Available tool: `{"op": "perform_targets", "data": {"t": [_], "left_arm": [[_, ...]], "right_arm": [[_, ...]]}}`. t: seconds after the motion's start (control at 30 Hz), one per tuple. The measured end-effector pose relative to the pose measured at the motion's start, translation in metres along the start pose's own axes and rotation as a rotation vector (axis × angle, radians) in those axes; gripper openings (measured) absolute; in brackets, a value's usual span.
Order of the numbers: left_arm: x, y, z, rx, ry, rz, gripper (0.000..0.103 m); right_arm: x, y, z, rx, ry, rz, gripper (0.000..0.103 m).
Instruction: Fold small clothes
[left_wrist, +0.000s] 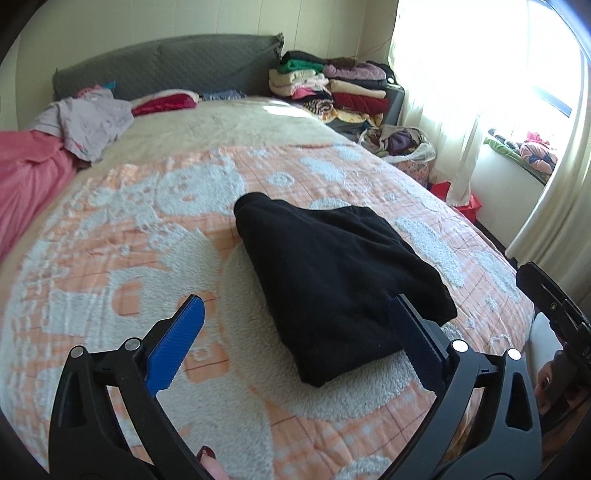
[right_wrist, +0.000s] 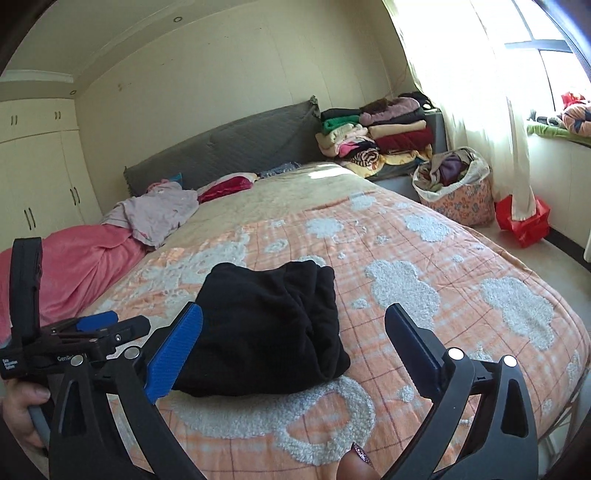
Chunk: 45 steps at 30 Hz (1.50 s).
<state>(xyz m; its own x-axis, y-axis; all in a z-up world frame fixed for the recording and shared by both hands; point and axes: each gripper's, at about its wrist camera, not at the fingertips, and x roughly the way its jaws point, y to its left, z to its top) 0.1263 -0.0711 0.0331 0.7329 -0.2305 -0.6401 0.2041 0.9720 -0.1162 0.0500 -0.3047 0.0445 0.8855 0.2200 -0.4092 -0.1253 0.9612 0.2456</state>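
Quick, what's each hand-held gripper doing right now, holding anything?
Left hand-held gripper: open, holding nothing, above the black garment.
Right hand-held gripper: open, holding nothing.

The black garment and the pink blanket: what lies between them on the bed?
Only bare patterned bedspread lies between the black garment and pink blanket, in the right wrist view.

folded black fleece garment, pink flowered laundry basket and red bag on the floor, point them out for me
folded black fleece garment (right_wrist: 269, 332), right wrist view, middle of its top layer
pink flowered laundry basket (right_wrist: 461, 203), right wrist view, its front wall
red bag (right_wrist: 524, 221), right wrist view, its front face
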Motion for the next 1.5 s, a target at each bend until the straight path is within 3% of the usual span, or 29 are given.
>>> {"op": "perform_targets", "data": {"t": [0.4,0.77,0.93,1.5], "left_arm": [[-0.036,0.023,-0.038,-0.014,-0.024,0.021,0.094],[-0.023,0.041,-0.089,-0.049,0.045,0.016,0.094],[-0.021,0.045,-0.091,-0.046,0.052,0.02,0.094],[-0.024,0.052,-0.092,-0.069,0.068,0.055,0.094]], "right_arm": [[-0.027,0.024,-0.024,-0.053,0.02,0.003,0.098],[-0.008,0.037,-0.088,-0.027,0.195,-0.036,0.098],[-0.006,0.036,-0.097,-0.031,0.206,-0.071,0.098],[-0.01,0.044,-0.096,-0.043,0.201,-0.064,0.098]]}}
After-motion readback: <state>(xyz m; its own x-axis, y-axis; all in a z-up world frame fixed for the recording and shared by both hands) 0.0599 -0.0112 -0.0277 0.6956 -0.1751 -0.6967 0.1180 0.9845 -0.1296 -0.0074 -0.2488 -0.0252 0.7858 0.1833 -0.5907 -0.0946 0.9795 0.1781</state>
